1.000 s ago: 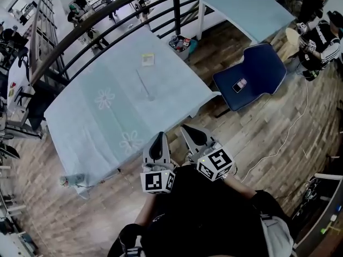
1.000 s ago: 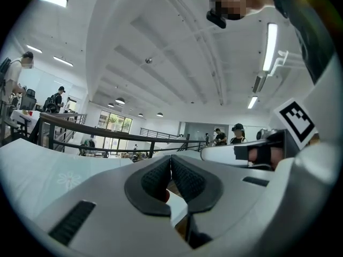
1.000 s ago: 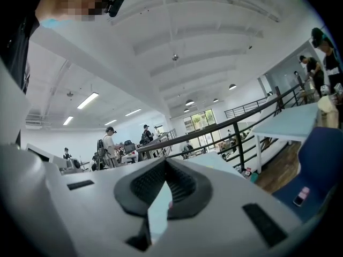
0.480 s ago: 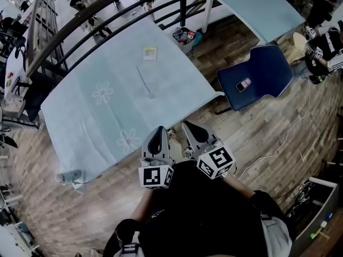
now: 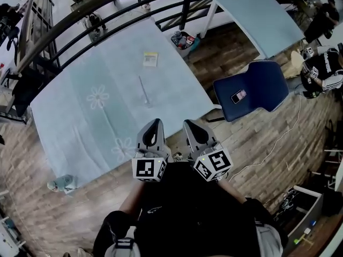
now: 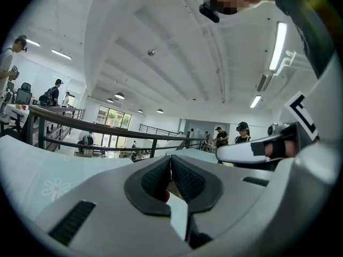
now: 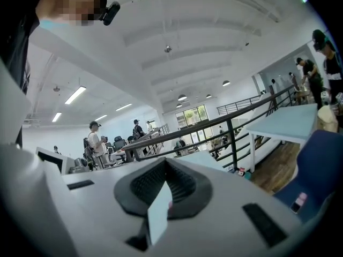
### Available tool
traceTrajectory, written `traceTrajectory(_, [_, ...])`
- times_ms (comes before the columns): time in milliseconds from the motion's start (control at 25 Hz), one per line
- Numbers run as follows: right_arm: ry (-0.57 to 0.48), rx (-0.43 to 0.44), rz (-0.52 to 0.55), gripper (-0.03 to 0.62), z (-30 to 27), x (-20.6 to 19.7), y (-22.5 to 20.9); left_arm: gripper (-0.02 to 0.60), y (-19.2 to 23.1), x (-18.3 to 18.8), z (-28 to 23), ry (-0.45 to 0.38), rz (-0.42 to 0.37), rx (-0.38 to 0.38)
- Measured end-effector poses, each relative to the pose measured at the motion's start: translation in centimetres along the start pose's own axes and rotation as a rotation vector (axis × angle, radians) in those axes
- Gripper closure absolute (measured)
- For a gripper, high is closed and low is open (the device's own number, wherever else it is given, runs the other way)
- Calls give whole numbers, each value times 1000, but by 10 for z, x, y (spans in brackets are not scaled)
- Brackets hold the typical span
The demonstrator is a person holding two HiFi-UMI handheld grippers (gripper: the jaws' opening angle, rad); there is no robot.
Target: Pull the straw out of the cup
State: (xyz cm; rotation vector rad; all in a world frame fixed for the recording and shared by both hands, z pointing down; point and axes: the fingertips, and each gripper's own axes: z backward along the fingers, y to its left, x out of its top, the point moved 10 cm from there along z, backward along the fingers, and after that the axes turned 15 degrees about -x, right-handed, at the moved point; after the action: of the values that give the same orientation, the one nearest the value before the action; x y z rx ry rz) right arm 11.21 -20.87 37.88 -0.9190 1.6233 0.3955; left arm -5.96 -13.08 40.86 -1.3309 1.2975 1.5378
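Head view, looking steeply down.

- Bench (image 5: pixel 69 111): covered in a pale blue cloth with faint flower prints, running from 9 to 12 o'clock of the person.
- Straw (image 5: pixel 143 89): a thin pale line near the middle of the bench, at roughly 12 o'clock from the left gripper and well apart from both grippers. Its near end meets a small glassy shape, too small to tell whether that is the cup.
- Card (image 5: pixel 150 59): a small yellowish square, flat on the cloth at 12 o'clock beyond the straw.
- Left gripper (image 5: pixel 155 124): held at the near edge of the bench, pointing level. Jaws fully together, pads pressed face to face, nothing between them.
- Right gripper (image 5: pixel 189 124): just beside the left one at 3 o'clock, off the bench corner and over the wood floor. Jaws closed as well, and empty.
- Blue chair (image 5: pixel 262 84): at 2 o'clock of the grippers, with a phone (image 5: pixel 239 96) lying on its seat.
- Black railing (image 5: pixel 107 9): along the far side of the bench.
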Motion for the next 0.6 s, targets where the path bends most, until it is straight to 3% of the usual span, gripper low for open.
traceTrajectory(600, [28,-125,32,585,-45,18,18,566,94,-23,-31,69,-1,15])
